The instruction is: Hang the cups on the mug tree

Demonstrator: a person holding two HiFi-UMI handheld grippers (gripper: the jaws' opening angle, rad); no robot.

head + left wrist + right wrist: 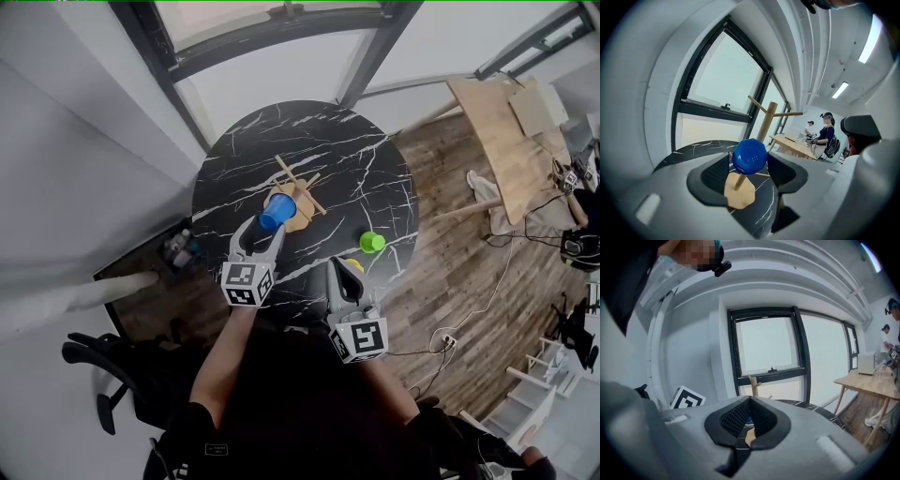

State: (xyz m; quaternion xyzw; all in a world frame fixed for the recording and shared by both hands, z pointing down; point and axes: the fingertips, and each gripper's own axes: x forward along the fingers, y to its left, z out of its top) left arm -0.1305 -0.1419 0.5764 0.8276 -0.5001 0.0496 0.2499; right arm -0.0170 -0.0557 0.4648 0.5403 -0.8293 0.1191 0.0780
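**Item: blue cup at the mug tree, between open jaws**

We list the blue cup as lying roughly on its side. Its long axis runs along the left gripper's line of sight: base toward the near side, mouth toward the mug tree. It sits above the tree's pale wooden foot, with a thin wooden peg showing just beneath it. We cannot tell whether the peg carries it.

Appearance: solid bright blue plastic with a many-sided base. The base bears faint raised marks too small for us to read.

Left gripper: jaws apart on either side of the cup, with a gap showing at the left pad, so we record no grip.

Right gripper: jaws closed together with nothing between them, near the table's near edge.

Also logged: a green cup standing on the round black marble table, to the right of the tree and well apart from it.
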